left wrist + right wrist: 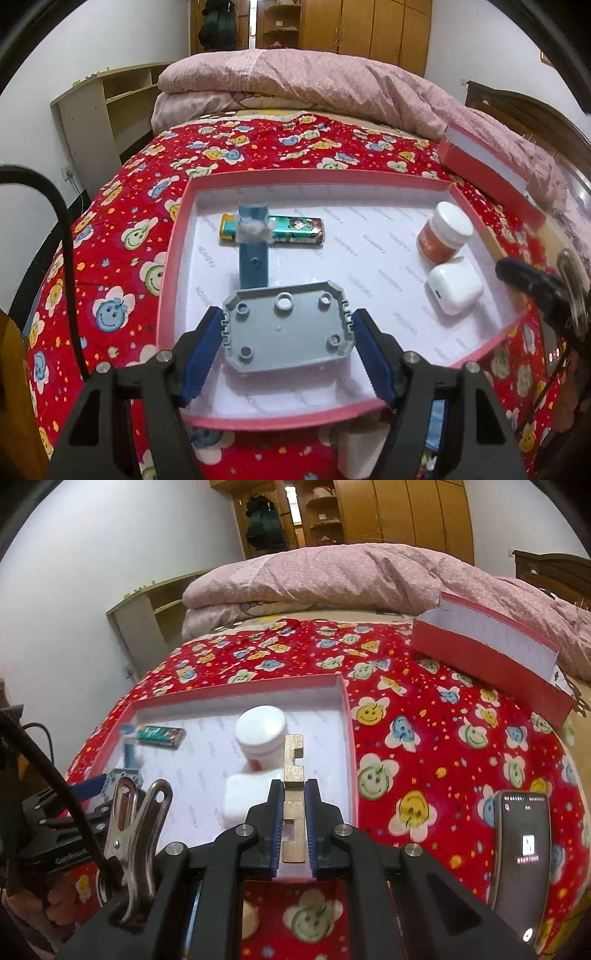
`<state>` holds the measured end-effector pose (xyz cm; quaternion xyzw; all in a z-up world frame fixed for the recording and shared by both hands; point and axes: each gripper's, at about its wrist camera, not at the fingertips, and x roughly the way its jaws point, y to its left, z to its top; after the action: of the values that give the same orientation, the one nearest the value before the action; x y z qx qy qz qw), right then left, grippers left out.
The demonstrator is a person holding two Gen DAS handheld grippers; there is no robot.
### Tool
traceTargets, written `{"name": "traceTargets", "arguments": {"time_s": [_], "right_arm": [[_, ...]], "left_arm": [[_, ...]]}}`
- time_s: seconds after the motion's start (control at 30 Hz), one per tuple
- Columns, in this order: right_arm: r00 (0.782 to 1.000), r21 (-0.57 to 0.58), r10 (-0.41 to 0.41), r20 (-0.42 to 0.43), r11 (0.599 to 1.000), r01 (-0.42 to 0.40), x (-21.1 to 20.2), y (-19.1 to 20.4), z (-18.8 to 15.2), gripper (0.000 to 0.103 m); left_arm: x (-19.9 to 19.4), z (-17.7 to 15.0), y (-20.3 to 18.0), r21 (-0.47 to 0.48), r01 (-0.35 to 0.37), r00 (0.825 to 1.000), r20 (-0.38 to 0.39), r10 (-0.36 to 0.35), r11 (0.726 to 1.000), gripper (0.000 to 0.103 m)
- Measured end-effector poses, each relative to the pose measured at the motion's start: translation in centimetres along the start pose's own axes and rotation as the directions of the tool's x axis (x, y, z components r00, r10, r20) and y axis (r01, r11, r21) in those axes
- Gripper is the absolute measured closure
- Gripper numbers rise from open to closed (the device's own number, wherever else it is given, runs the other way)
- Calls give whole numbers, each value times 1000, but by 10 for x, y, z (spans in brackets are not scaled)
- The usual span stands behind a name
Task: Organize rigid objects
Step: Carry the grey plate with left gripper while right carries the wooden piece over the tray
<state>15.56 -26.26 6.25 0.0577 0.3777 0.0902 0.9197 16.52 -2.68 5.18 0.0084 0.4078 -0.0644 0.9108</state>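
Grey studded plastic plate [286,330] clamped in left tongs [288,343] over pink-rimmed tray [173,236]; right tongs [294,825] clamp brass notched bar [293,775]. Next: set both down inside tray.

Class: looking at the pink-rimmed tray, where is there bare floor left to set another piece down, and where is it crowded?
Bare: the tray middle, between the lighter and white-lidded jar. Crowded: right side, where the jar and white case sit together.
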Motion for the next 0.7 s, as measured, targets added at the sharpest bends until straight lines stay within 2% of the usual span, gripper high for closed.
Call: {"name": "traceTargets", "arguments": {"time_s": [0.7], "right_arm": [[999,-25,-19,-44,1000,18,52,0,17,91]], "left_arm": [[32,26,4,51,-58,998,-5,58,997,29]]}}
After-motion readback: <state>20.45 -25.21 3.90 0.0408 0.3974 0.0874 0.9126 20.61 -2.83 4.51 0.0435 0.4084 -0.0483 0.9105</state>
